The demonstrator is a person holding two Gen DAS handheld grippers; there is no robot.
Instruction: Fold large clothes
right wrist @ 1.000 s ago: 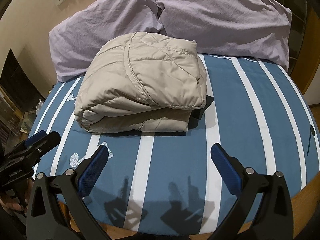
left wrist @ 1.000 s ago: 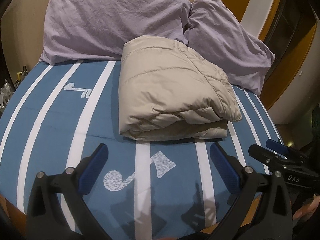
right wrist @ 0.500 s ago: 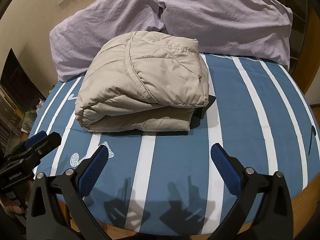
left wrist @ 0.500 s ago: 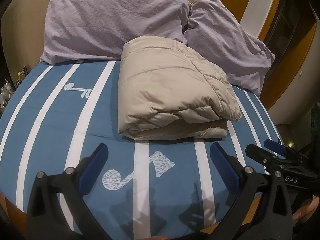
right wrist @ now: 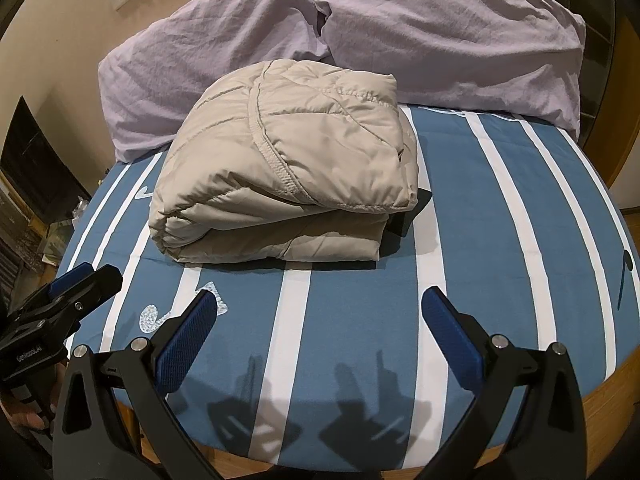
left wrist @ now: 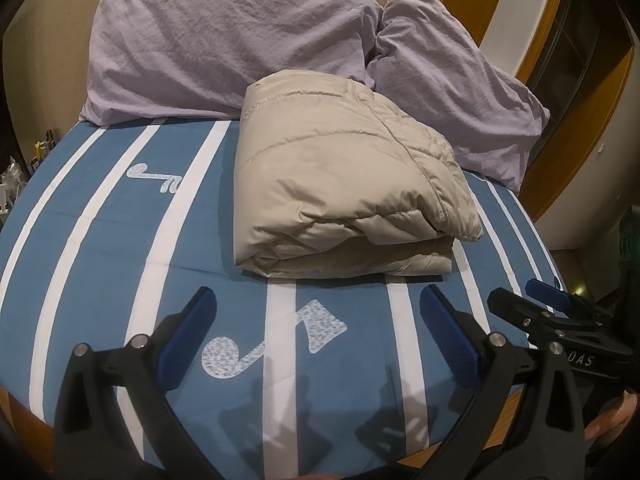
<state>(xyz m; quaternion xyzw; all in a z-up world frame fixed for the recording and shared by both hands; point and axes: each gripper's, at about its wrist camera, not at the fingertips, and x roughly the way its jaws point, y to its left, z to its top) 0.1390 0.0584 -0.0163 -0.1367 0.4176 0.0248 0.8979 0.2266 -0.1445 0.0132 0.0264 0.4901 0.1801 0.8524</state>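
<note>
The bed (left wrist: 100,240), covered in a blue sheet with white stripes and pale music-note prints, fills both views, its wooden front edge (right wrist: 600,400) curving just below the grippers. Two lilac pillows (left wrist: 224,48) lie side by side along the far edge against the wall. The beige padded jacket (left wrist: 340,184) sits folded into a thick, squarish bundle in the middle of the bed, its back edge touching the pillows and its folded front edge facing the grippers. Bare sheet runs wide on both sides of it and in a strip in front. The left gripper (left wrist: 316,324) and right gripper (right wrist: 320,320) hover over that front strip, jaws spread wide, holding nothing, apart from the jacket.
</note>
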